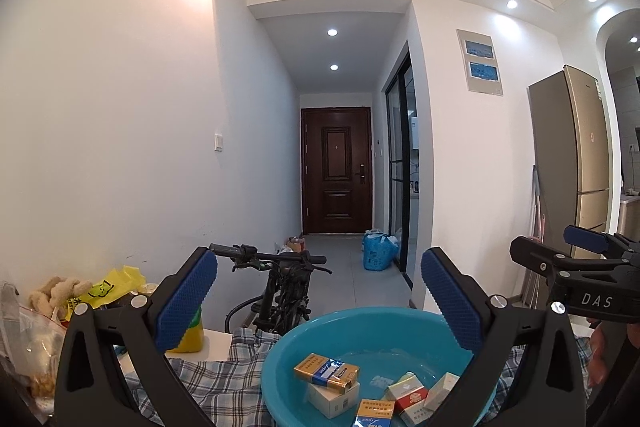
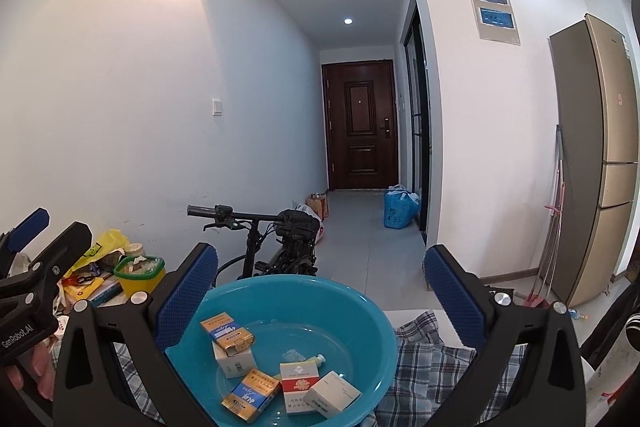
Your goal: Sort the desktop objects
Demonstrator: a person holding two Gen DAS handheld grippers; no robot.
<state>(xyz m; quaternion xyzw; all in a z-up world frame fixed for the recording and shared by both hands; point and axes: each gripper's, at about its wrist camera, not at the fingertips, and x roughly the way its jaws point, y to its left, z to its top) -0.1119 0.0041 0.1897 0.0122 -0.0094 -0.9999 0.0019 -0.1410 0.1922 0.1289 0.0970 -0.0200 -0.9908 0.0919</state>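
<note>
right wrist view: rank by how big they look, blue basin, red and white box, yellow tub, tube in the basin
1. blue basin
2. yellow tub, though it sits farther away
3. red and white box
4. tube, mostly hidden

Hallway beyond the table: dark door (image 2: 362,125) at the far end — bicycle (image 2: 280,247) against the left wall, blue bag (image 2: 398,209) on the floor, fridge (image 2: 596,155) at right.

Blue basin (image 2: 384,339) on plaid cloth (image 2: 440,379) holds several small boxes (image 2: 298,383), two gold-and-blue ones tilted
</note>
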